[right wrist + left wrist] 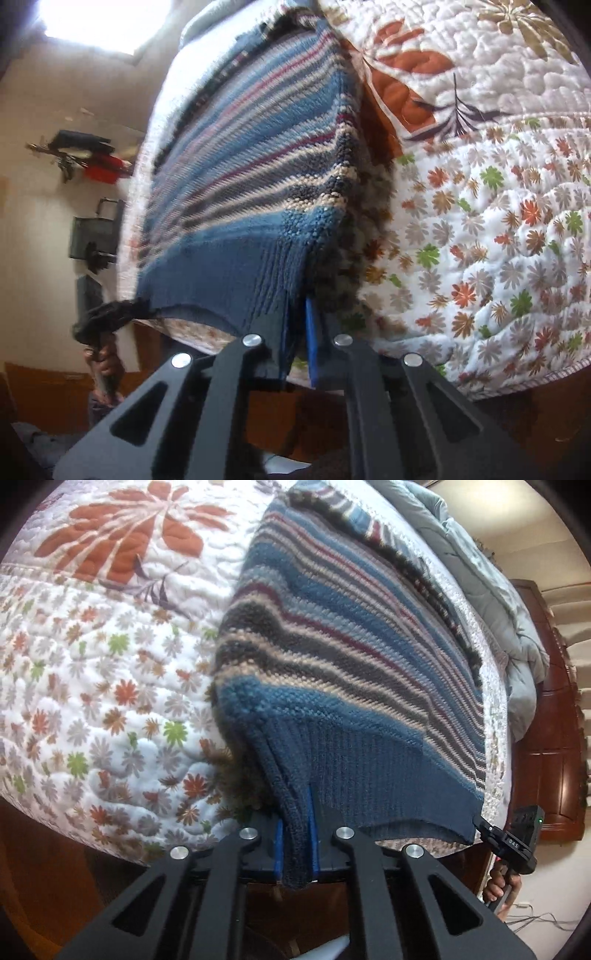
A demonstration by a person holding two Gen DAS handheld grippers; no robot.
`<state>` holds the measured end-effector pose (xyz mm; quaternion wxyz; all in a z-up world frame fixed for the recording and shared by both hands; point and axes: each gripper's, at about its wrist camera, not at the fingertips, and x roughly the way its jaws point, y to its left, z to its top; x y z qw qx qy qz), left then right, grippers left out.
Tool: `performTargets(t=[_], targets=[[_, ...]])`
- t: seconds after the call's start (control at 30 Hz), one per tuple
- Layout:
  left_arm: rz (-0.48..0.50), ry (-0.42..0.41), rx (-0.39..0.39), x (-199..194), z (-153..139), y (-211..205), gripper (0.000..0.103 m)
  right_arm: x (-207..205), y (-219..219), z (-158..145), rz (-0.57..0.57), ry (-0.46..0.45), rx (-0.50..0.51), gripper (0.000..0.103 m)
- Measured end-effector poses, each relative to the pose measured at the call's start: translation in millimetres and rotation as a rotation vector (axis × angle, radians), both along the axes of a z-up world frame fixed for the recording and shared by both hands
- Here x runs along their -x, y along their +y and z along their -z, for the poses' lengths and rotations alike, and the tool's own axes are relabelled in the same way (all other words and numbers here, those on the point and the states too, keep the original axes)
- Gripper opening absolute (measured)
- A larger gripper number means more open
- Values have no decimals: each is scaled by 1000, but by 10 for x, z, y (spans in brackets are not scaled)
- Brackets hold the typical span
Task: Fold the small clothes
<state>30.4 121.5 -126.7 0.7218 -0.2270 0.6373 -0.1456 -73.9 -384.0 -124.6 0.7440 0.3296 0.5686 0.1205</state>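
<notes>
Gripping the striped knit sweater [332,646] by its ribbed hem corners at the bed's [92,683] near edge, left claw [295,834] and right claw [297,343] pinch tight; thick, soft wool will sag unless held taut.

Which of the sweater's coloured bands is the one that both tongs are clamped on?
The plain dark blue ribbed hem band of the striped sweater. It is solid and ribbed, unlike the thin multicoloured stripes above; left tongs and right tongs grip its two corners.

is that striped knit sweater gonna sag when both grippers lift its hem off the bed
Likely yes: the striped knit sweater is soft and already bunches where the left gripper pinches it. The thick knit looks grippy, unlikely to slip on the quilt.
</notes>
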Motion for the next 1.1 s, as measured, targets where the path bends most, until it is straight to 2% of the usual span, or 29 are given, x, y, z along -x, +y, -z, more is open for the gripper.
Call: performTargets(t=[0.17,0.4,0.5,0.6,0.7,0.77,0.83,0.9,0.97,1.03,1.1], targets=[[15,-72,-1,-168,-283,-40,10,-143,-168,-188,26,-54,-93,7],[20,-159,-24,-673,-539,-159,10,-666,-383,-403,77,-127,-117,6],[8,-173,-26,-912,-517,-204,10,-932,-440,-412,97,-139,-117,6],[-1,-161,-23,-1169,-411,-217,10,-1219,-449,-323,112,-112,-113,6],[-4,-131,-30,-1349,-264,-259,14,-1459,-500,-179,148,-63,-44,8],[1,-108,-31,-1448,-176,-275,19,-1530,-568,-139,164,-48,7,13],[10,-92,-17,-1491,-160,-266,29,-1557,-597,-112,169,-44,11,13],[4,-113,16,-1490,-247,-195,43,-1555,-612,-134,149,-50,28,14],[-16,-151,4,-1458,-366,-101,72,-1548,-583,-172,119,-55,80,21],[-57,-229,-71,-1399,-546,22,76,-1549,-526,-230,83,-68,127,25],[-60,-280,-102,-1351,-692,114,76,-1563,-447,-288,51,-85,157,27]])
